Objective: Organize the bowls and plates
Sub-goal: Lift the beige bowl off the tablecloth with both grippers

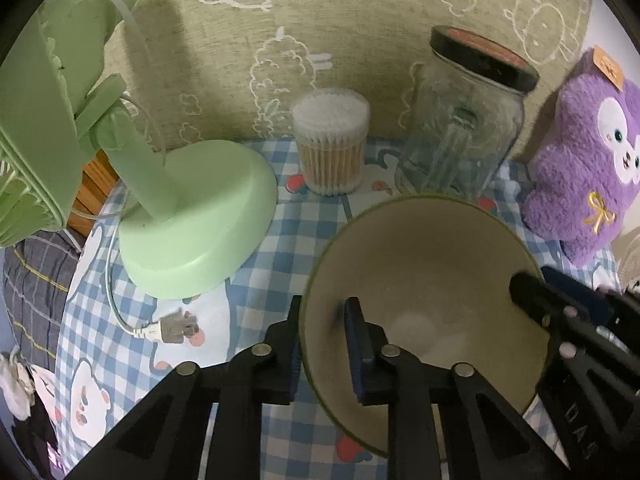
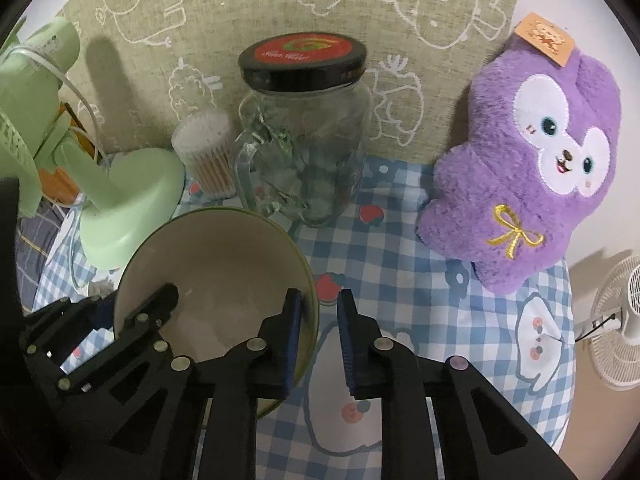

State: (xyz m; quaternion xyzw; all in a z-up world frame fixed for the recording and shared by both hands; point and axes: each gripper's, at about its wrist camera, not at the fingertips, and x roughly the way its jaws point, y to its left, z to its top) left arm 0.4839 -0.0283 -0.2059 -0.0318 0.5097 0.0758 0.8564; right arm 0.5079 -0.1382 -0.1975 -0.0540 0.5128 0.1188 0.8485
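A cream bowl with a green rim point(image 1: 424, 264) stands on the blue checked cloth; it also shows in the right wrist view point(image 2: 216, 256). My left gripper point(image 1: 324, 344) straddles the bowl's left rim, one finger outside and one inside, with a gap at the rim. My right gripper point(image 2: 320, 340) straddles the bowl's right rim, left finger inside and right finger outside, jaws apart. Each gripper shows in the other's view, the right one point(image 1: 560, 320) and the left one point(image 2: 132, 320). No plate is in view.
A green desk fan point(image 1: 192, 216) with its cord and plug point(image 1: 172, 330) stands left of the bowl. Behind it are a cotton swab tub point(image 1: 330, 140) and a lidded glass jar point(image 2: 304, 136). A purple plush toy point(image 2: 532, 160) leans at the right.
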